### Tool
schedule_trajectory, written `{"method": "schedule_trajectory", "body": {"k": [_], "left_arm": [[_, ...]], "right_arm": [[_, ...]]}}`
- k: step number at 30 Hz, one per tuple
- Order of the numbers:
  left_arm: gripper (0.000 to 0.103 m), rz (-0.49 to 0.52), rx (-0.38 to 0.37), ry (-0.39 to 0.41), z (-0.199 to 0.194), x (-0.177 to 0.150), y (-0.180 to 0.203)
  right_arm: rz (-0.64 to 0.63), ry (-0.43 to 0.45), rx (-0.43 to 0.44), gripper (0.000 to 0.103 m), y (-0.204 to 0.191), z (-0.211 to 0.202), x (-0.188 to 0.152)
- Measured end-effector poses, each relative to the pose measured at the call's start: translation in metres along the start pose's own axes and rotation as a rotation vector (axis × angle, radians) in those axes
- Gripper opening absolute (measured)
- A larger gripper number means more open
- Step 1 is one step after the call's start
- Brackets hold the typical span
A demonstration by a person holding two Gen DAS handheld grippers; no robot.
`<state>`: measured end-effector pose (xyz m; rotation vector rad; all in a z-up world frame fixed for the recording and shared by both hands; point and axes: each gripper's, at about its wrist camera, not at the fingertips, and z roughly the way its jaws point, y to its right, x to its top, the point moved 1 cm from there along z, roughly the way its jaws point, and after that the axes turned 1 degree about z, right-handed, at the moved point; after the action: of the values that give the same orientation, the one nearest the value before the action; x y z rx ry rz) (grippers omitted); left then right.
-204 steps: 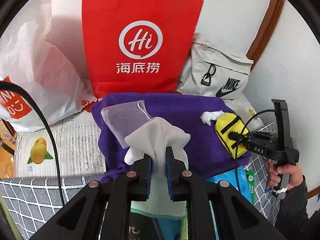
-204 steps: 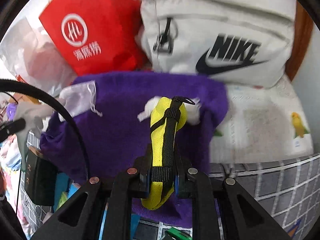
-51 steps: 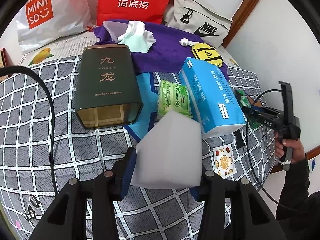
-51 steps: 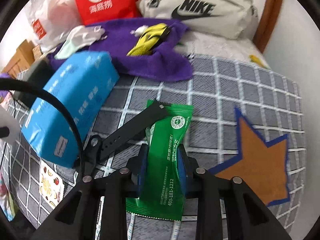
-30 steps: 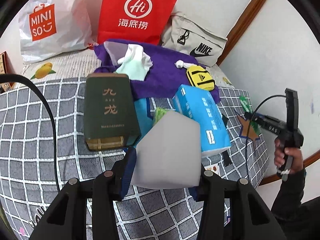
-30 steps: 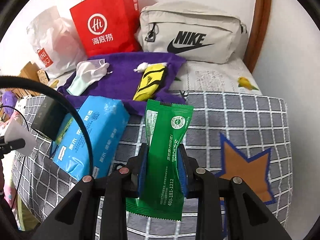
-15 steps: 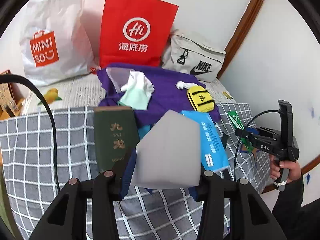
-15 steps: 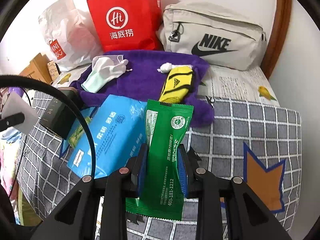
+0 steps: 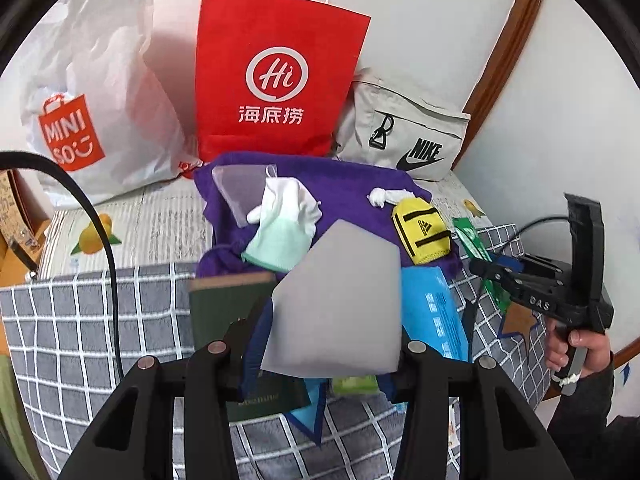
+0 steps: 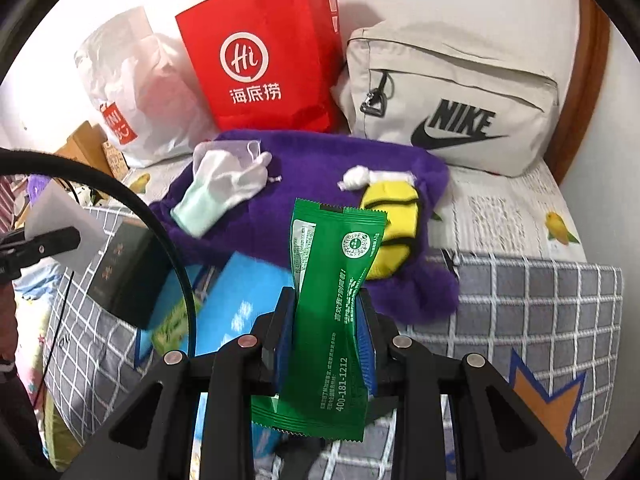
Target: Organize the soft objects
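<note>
Left gripper (image 9: 326,350) at the bottom centre of its frame, partly open, clamped on a pale grey foam block (image 9: 338,302) that fills the middle of the view. Right gripper (image 10: 326,330) at the bottom centre of its frame, nearly closed, pinching a green packet (image 10: 332,320) that stands upright between the pads.

Behind both, across the middle of each frame, a purple towel (image 10: 320,184) spread on a grey checked blanket (image 9: 68,320). At the top, leaning on the wall: a red paper bag (image 9: 276,80) in the centre, a white plastic bag (image 9: 92,100) at upper left, a beige pouch (image 10: 456,104) at upper right.

On the towel, left of centre, a white glove (image 10: 224,188) with a mint cuff, partly over a clear little bag (image 9: 240,184). Right of centre on the towel, a yellow pouch (image 10: 394,224), with a small white wad (image 10: 356,178) just above it.

Lower left in the right view, a blue tissue pack (image 10: 244,296), a dark green box (image 10: 128,276) beside it, a light green packet (image 10: 172,328) between them.

At the right edge of the left view, a hand (image 9: 576,348) around the other gripper's handle.
</note>
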<state>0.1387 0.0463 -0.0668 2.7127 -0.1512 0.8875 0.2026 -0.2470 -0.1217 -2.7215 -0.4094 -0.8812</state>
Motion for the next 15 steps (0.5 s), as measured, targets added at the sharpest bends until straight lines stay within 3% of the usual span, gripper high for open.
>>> {"method": "schedule_trajectory", "body": {"k": [5, 15], "left_arm": [[0.043, 0.012, 0.017, -0.003, 0.006, 0.014, -0.001], [0.043, -0.005, 0.056, -0.024, 0.024, 0.028, -0.022]], "right_arm": [[0.040, -0.015, 0.072, 0.029, 0.001, 0.028, 0.031], [-0.015, -0.063, 0.027, 0.029, -0.004, 0.087, 0.068]]}}
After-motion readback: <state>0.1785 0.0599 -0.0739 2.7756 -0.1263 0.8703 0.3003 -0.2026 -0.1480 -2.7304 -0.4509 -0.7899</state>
